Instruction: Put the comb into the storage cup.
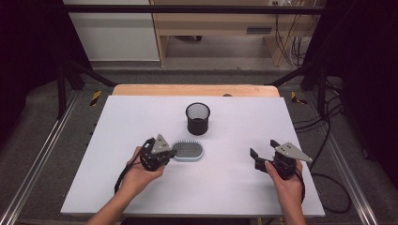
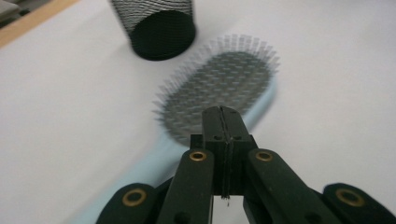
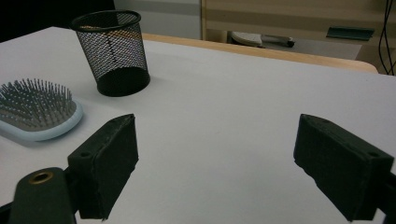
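A light-blue hairbrush (image 1: pixel 188 151) (image 2: pixel 219 88) (image 3: pixel 37 109) lies bristles up on the white table, in front of a black mesh cup (image 1: pixel 197 118) (image 2: pixel 159 28) (image 3: pixel 114 51) that stands upright. My left gripper (image 1: pixel 169 152) (image 2: pixel 223 116) is at the brush's left end, over its handle, which runs under the jaws. The jaws are pressed together and nothing shows between them. My right gripper (image 1: pixel 264 147) (image 3: pixel 215 163) stands open on the right, well apart from the brush and the cup, with bare table between its jaws.
The white table top (image 1: pixel 234 187) stretches around both objects, with a wooden strip (image 1: pixel 197 90) along its far edge. Metal rails run along both sides. Cables lie on the floor at the right, and furniture stands behind the table.
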Tool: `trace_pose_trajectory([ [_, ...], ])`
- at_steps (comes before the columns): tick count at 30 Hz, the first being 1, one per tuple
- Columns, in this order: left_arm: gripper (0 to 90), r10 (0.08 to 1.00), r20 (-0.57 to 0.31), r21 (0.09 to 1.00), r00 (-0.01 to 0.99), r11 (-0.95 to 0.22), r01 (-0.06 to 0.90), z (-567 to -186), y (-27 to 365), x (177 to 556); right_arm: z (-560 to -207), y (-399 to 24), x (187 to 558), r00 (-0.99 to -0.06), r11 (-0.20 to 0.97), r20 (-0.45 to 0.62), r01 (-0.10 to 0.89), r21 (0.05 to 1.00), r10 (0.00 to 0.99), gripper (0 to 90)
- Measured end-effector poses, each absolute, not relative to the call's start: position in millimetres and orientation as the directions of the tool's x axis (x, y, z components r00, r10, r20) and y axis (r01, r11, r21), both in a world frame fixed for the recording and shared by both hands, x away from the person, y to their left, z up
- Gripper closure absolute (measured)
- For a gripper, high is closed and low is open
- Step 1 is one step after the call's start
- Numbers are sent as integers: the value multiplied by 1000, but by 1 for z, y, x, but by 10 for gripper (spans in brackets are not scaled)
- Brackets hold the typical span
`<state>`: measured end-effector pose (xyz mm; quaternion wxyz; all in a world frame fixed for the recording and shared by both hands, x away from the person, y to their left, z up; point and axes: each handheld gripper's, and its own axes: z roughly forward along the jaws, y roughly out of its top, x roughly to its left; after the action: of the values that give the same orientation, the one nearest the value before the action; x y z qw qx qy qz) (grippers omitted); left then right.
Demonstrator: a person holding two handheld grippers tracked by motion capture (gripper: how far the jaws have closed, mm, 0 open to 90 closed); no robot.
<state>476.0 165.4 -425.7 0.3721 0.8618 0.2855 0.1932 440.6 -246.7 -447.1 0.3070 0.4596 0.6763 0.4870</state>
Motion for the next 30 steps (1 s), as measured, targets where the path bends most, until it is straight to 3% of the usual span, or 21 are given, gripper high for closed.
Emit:
trace_pose_trajectory([
  [9,863,652,141,755,745,-558,346,-422,195,502,-448,-246,441,-388,104,34,328,939,921,137],
  [12,805,640,154,747,753,-574,336,-427,197,505,-448,-246,441,-388,102,35,329,939,921,137],
  [19,573,629,150,736,763,-586,338,-437,197,509,-449,-246,441,-385,99,38,330,939,922,137],
  [24,482,602,170,722,780,-615,318,-444,195,513,-449,-246,441,-385,95,43,333,938,922,137],
  [30,439,578,176,703,797,-640,309,-451,195,518,-449,-246,442,-385,97,41,333,938,922,137],
])
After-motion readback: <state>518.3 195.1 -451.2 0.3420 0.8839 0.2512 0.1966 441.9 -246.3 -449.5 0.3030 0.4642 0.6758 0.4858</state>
